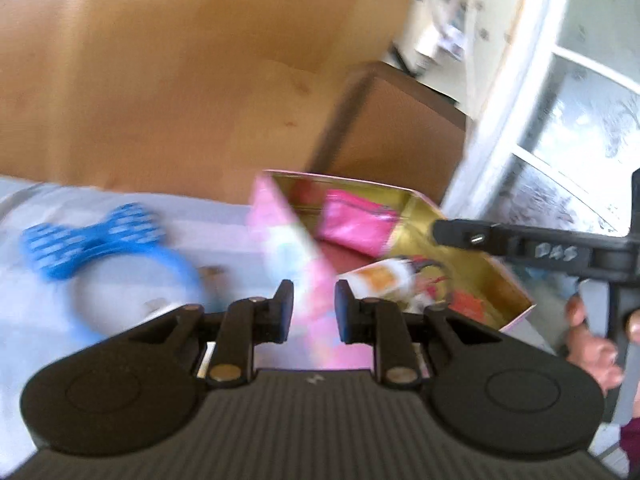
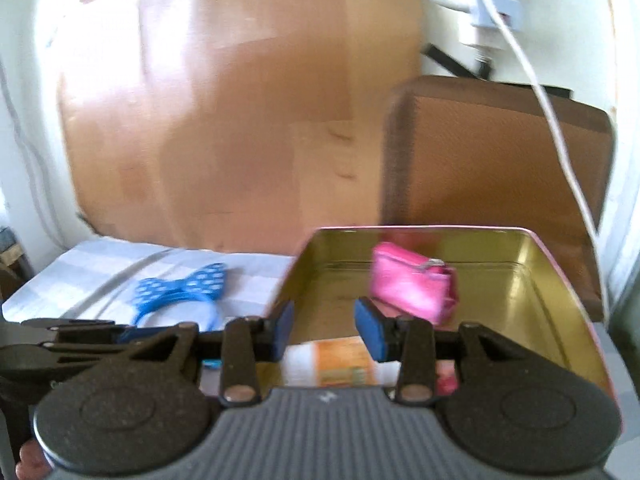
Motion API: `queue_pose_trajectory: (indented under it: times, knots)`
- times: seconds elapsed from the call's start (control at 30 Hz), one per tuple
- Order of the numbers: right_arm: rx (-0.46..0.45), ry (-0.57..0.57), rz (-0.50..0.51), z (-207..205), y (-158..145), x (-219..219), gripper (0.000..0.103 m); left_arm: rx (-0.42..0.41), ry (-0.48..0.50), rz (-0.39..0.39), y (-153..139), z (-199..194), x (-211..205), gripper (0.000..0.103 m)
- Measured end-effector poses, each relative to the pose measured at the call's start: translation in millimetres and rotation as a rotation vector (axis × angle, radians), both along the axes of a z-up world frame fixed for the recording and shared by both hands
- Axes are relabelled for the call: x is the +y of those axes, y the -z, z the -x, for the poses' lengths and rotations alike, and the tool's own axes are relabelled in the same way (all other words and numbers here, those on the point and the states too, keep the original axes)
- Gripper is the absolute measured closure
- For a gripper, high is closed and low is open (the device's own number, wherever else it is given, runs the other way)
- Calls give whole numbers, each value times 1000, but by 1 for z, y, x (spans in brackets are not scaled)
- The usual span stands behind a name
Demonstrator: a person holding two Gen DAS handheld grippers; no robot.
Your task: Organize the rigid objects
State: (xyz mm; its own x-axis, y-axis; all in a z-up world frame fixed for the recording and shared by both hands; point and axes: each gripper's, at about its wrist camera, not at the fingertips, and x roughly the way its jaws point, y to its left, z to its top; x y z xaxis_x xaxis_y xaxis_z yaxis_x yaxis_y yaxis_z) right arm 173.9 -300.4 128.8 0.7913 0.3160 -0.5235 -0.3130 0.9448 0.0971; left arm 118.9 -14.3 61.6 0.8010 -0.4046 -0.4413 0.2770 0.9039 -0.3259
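A pink tin box with a gold inside [image 2: 560, 292] stands open on a pale striped cloth [image 2: 92, 268]. In it lie a pink pouch [image 2: 412, 284] and a white tube with an orange label [image 2: 340, 360]. My right gripper [image 2: 324, 330] is open and empty, hovering over the tin's near edge above the tube. In the left wrist view my left gripper [image 1: 314, 312] is open with its jaws on either side of the tin's pink outer wall [image 1: 296, 240]; I cannot tell if they touch it. The pouch [image 1: 356, 220] and tube [image 1: 380, 280] show there too. A blue polka-dot bow headband [image 1: 108, 240] lies left of the tin, and it also shows in the right wrist view [image 2: 180, 288].
A large cardboard sheet [image 2: 240, 100] stands behind the cloth. A brown box [image 2: 496, 152] stands behind the tin. A white cable [image 2: 560, 132] hangs at the right. A window frame [image 1: 520, 100] is at the right in the left wrist view.
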Motion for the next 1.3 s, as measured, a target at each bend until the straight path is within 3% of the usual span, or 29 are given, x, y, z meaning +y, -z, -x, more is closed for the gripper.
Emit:
queue_pose_trajectory:
  times: [0.2, 0.3, 0.37, 0.47, 0.63, 0.7, 0.73, 0.83, 0.9, 0.97, 1.07, 1.17, 1.2, 1.3]
  knots:
    - [25, -153, 14, 4, -1, 76, 67, 66, -253, -51, 33, 17, 97, 79]
    - [47, -203, 74, -10, 8, 126, 68, 99, -339, -9, 49, 18, 130, 79]
    - [80, -209, 119, -26, 18, 159, 73, 110, -356, 36, 60, 17, 143, 79]
    - [44, -152, 320, -58, 42, 208, 73, 114, -349, 85, 63, 14, 148, 79]
    - [162, -74, 461, -113, 84, 232, 77, 105, -317, 89, 61, 11, 143, 79]
    - [203, -81, 492, -120, 99, 231, 93, 103, -316, 99, 61, 12, 143, 79]
    - [195, -78, 491, -119, 102, 231, 94, 104, -317, 109, 60, 13, 144, 79]
    - [168, -70, 440, -106, 91, 234, 96, 98, -327, 156, 60, 13, 151, 76]
    - [111, -74, 388, -87, 69, 237, 97, 88, -330, 181, 59, 23, 161, 68]
    - [98, -101, 338, -64, 50, 241, 96, 80, -339, 187, 58, 25, 163, 68]
    - [72, -150, 371, -25, 39, 252, 96, 85, -343, 174, 60, 25, 162, 68]
    - [88, -200, 363, 15, 46, 254, 96, 127, -368, 67, 63, 22, 152, 71]
    - [87, -206, 360, 27, 49, 253, 96, 134, -380, 13, 64, 22, 146, 82]
    - [71, -187, 329, 62, 62, 240, 94, 131, -399, -117, 61, 33, 130, 95]
